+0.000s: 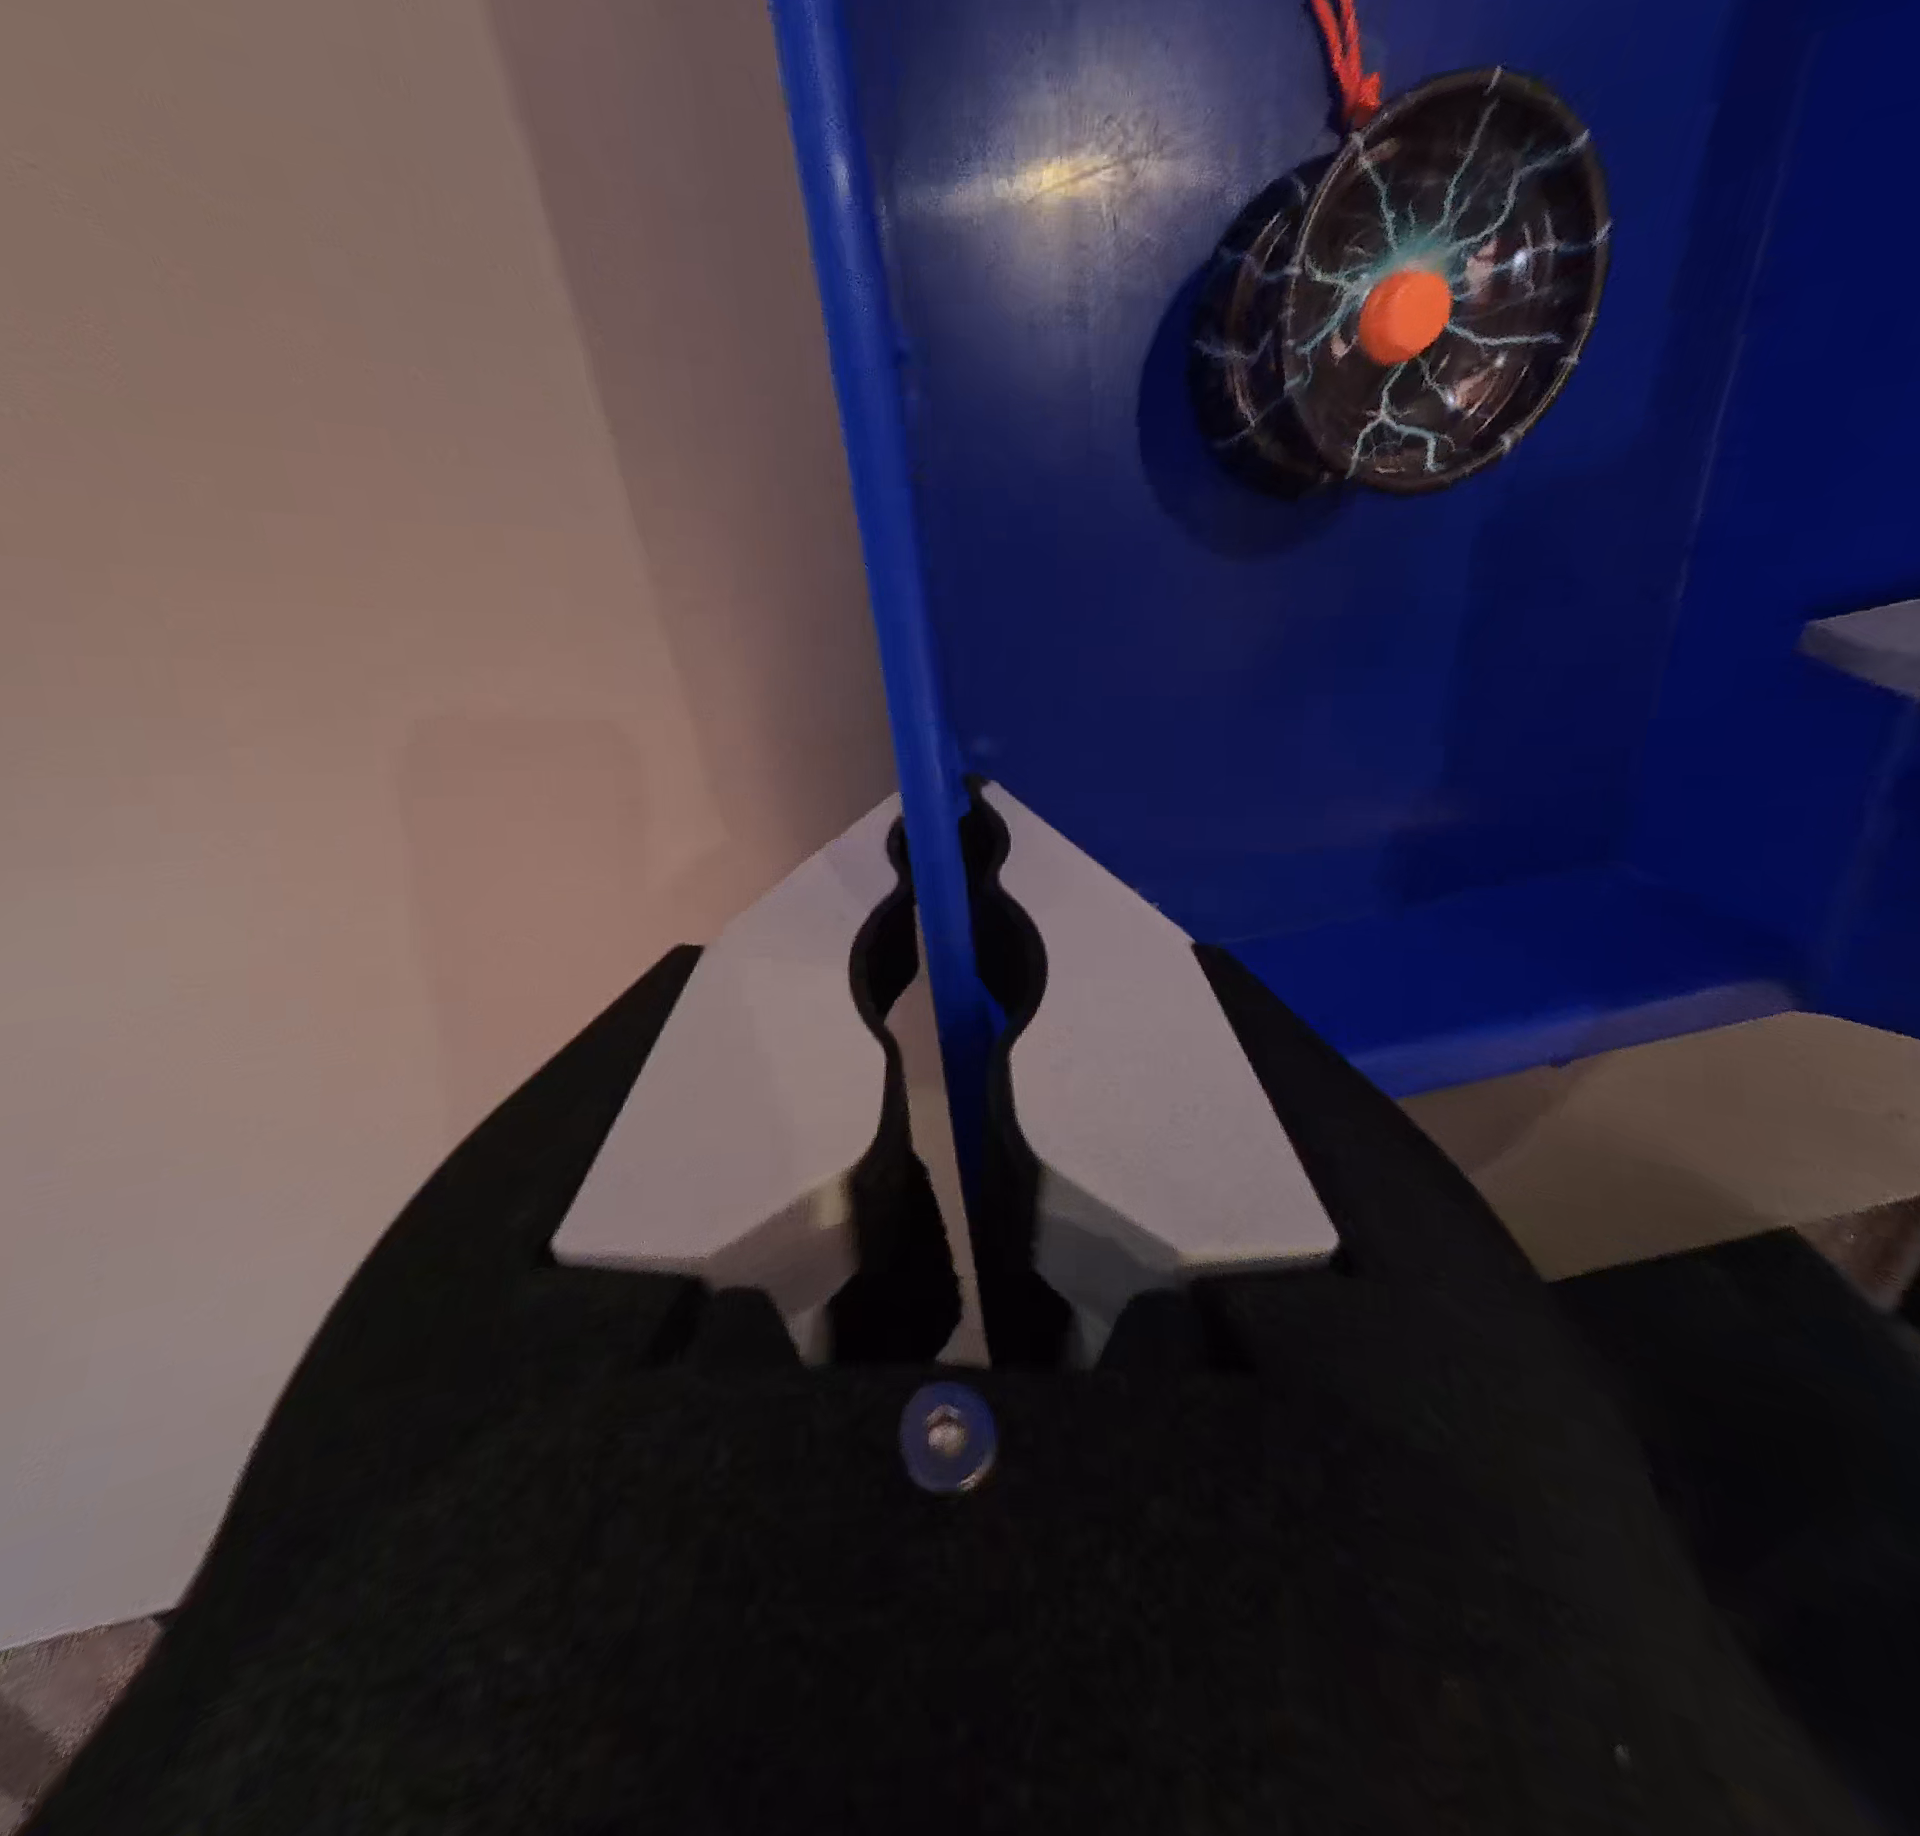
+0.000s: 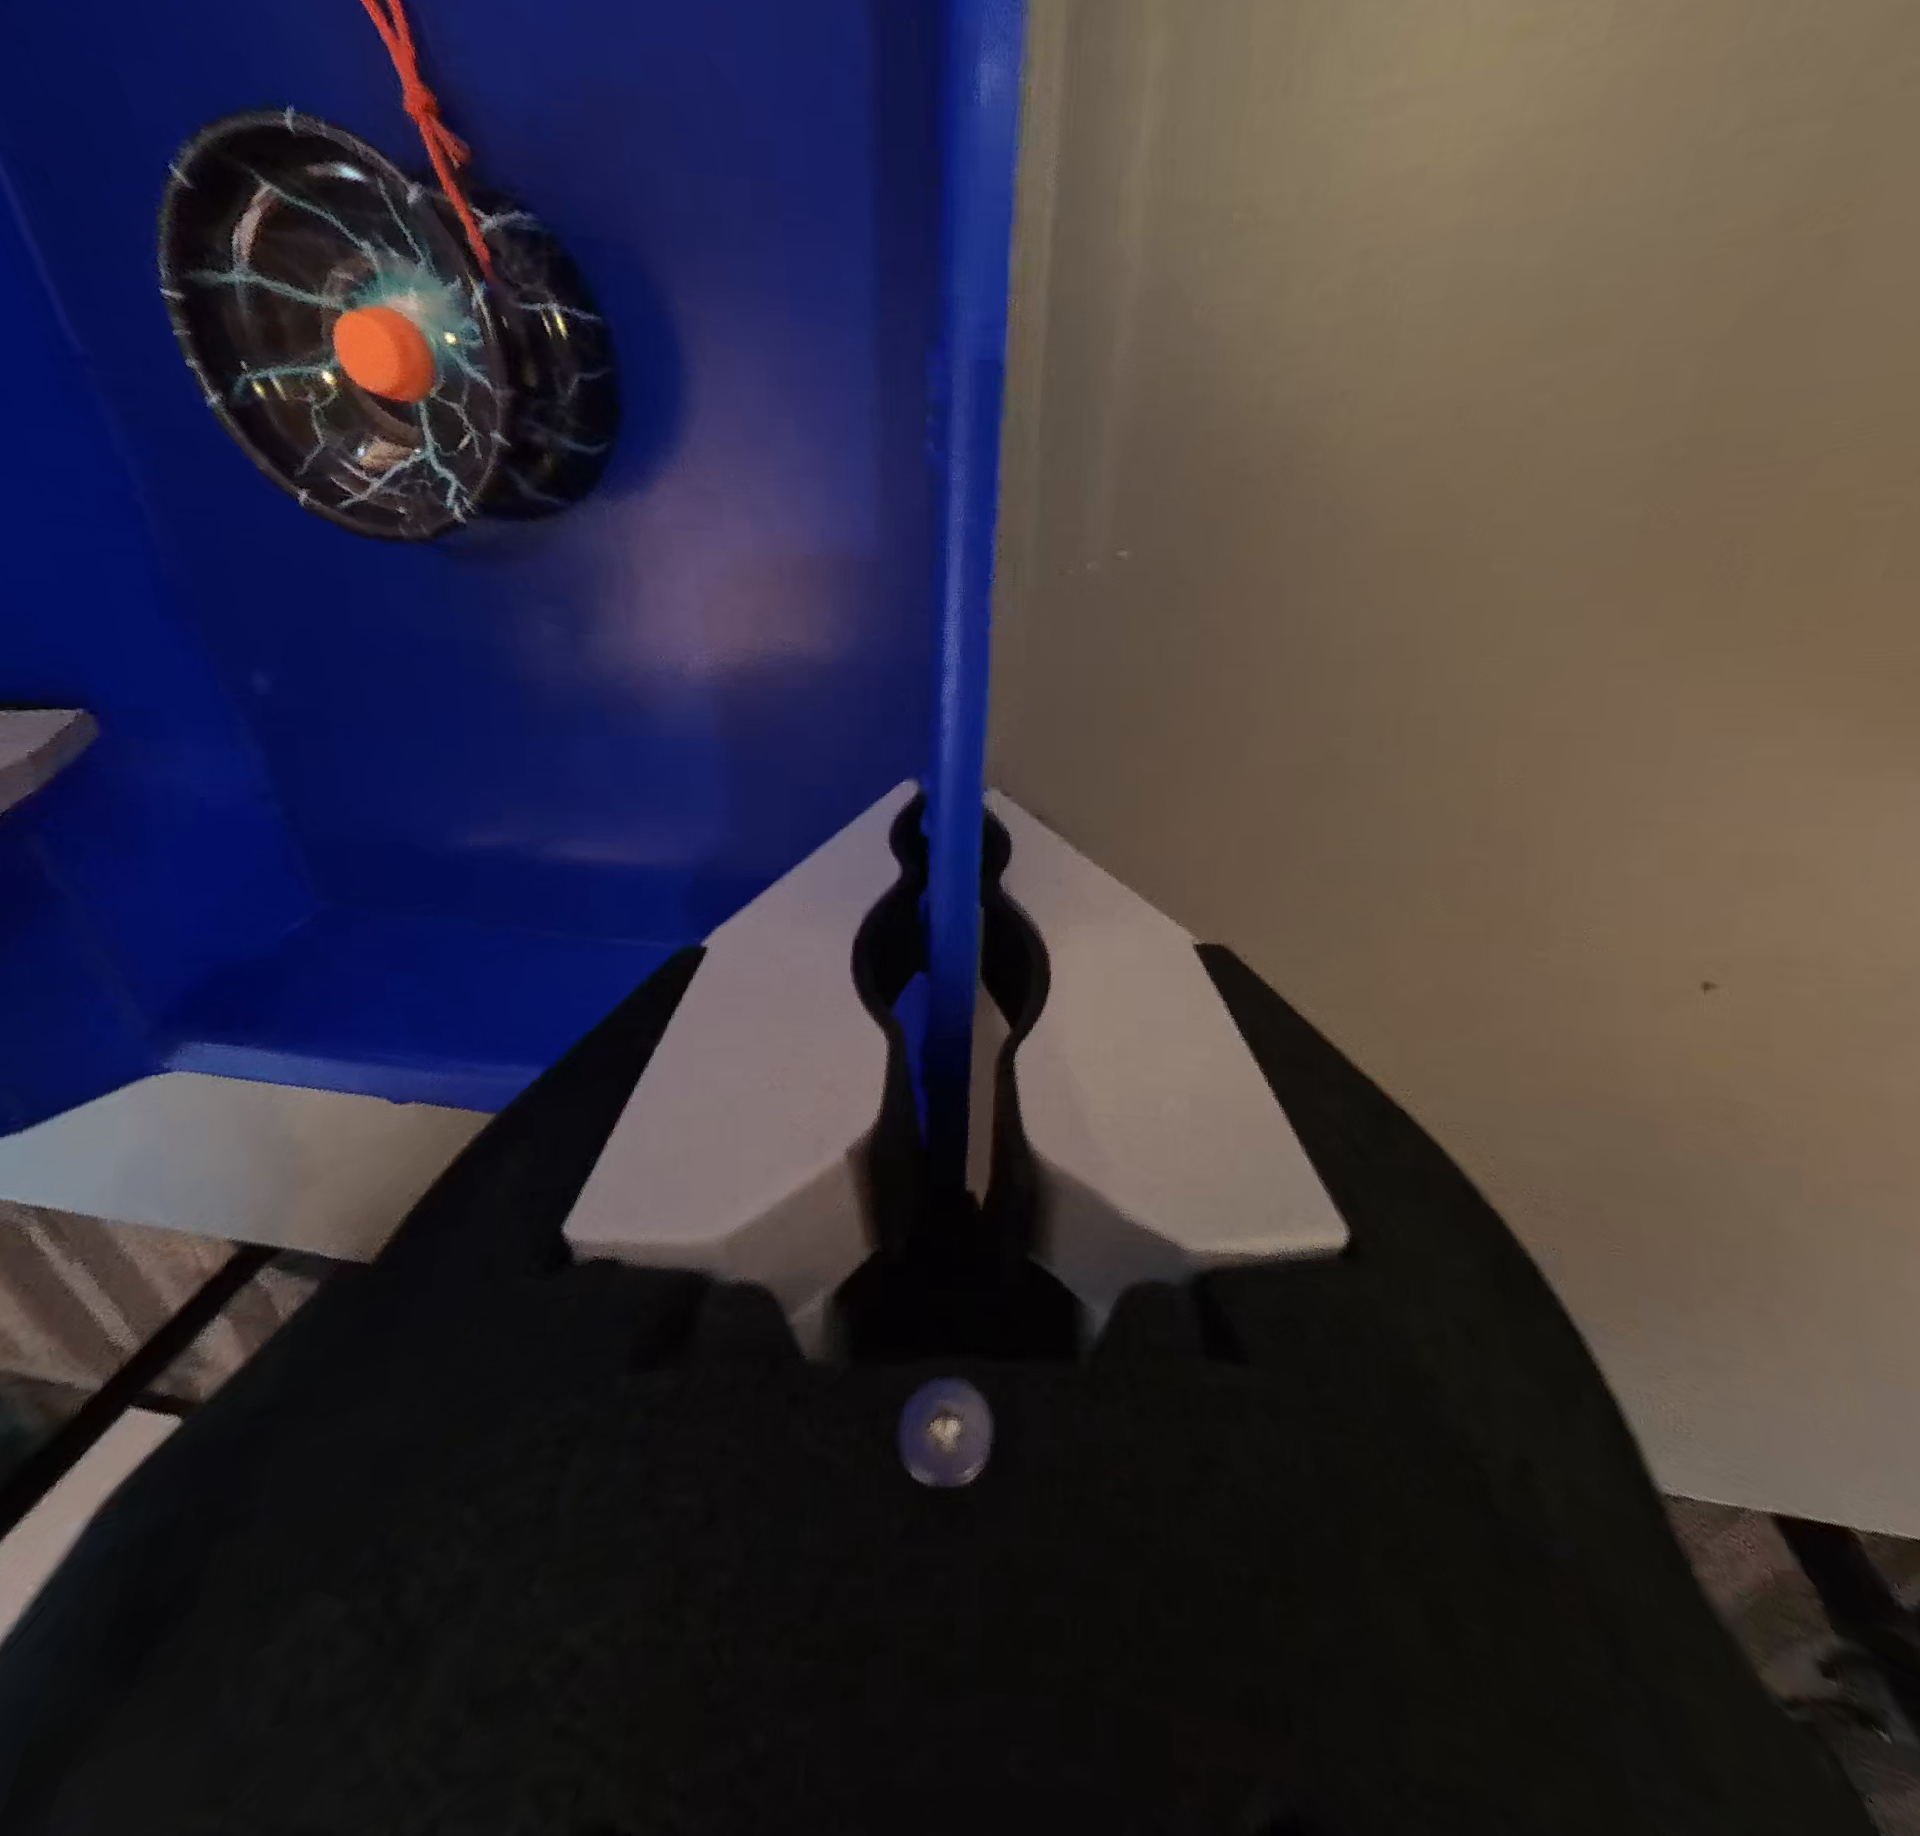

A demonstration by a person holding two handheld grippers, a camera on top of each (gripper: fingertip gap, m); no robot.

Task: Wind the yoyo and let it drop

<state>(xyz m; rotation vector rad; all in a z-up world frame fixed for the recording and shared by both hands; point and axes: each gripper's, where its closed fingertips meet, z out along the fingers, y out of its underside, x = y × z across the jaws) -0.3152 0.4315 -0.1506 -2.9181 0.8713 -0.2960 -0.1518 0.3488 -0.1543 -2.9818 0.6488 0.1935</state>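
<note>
A black yoyo (image 1: 1403,300) with pale blue lightning streaks and an orange hub hangs on an orange string (image 1: 1340,10) inside an open blue box frame (image 1: 1143,664). My left gripper (image 1: 940,810) is shut on the frame's left wall edge (image 1: 883,436). In the right wrist view the yoyo (image 2: 374,332) hangs on its string (image 2: 384,20) at the upper left. My right gripper (image 2: 954,810) is shut on the frame's right wall edge (image 2: 971,436). The yoyo hangs free, apart from both grippers.
A beige wall (image 1: 364,436) stands behind and beside the frame; it also shows in the right wrist view (image 2: 1455,436). A white ledge (image 2: 208,1163) lies below the frame. A pale grey piece (image 1: 1870,643) pokes into the frame from the side. My right fingertips sit around 20 cm from my left ones.
</note>
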